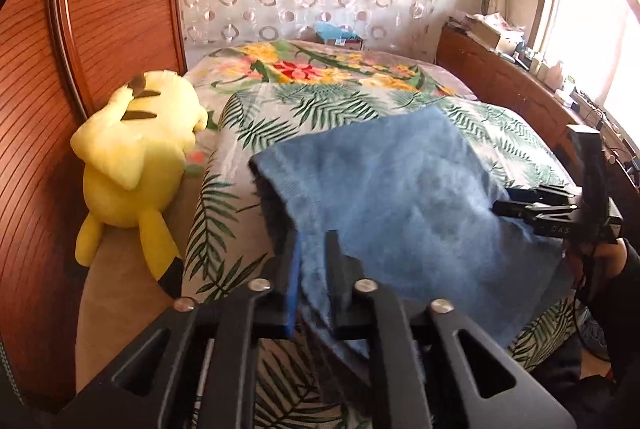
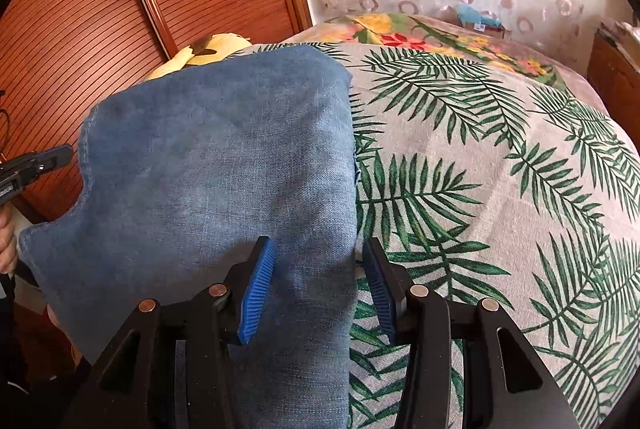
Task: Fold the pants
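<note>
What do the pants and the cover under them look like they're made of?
Pants: apparently soft washed denim, matte blue; a fine diagonal twill weave and stitched hem edges show, with faded patches. Bed cover: looks like plain woven cotton or linen-type cloth, matte grey with printed green palm leaves; the fibre itself can't be confirmed.

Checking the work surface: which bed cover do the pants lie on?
The fern-leaf cover; the pants lie on it. The flowered blanket sits farther back, apart from them.
</note>
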{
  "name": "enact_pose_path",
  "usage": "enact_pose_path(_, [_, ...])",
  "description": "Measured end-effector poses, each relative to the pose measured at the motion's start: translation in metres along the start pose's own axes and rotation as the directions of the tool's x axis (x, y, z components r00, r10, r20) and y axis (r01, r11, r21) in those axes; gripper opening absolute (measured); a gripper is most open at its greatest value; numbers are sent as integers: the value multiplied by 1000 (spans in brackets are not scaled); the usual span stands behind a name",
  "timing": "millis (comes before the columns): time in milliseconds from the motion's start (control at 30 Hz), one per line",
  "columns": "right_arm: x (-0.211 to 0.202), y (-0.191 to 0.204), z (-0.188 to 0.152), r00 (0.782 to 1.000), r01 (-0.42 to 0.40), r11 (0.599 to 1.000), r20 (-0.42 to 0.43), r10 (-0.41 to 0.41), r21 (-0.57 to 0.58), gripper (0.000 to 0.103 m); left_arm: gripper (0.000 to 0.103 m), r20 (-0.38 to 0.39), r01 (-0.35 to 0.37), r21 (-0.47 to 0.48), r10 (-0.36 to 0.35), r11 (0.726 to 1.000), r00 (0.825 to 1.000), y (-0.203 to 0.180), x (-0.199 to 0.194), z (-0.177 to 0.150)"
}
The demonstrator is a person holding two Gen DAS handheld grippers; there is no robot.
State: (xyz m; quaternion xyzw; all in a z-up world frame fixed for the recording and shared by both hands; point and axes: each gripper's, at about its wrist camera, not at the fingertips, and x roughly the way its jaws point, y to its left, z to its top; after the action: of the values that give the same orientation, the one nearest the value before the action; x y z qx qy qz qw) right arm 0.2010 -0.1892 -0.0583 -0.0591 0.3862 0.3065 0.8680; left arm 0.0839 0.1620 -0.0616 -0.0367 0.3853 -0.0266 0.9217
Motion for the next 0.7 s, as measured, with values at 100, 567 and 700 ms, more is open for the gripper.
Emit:
enact_pose_path(100, [-1,-1,0,1000,3,1000,-3,-3,8,48,47,20,34,26,-34,999,999,-16,-7,2])
enact_pose_path(567, [-29,16,14,998,-54,998,39,53,22,7,49,-12,45,62,-45,997,999,-40,2,-2])
enact_pose_path(700, [-55,43,30,993,-71,997,95,73,-30,6,49,23,27,36,-28,999,999,-25,-16,1])
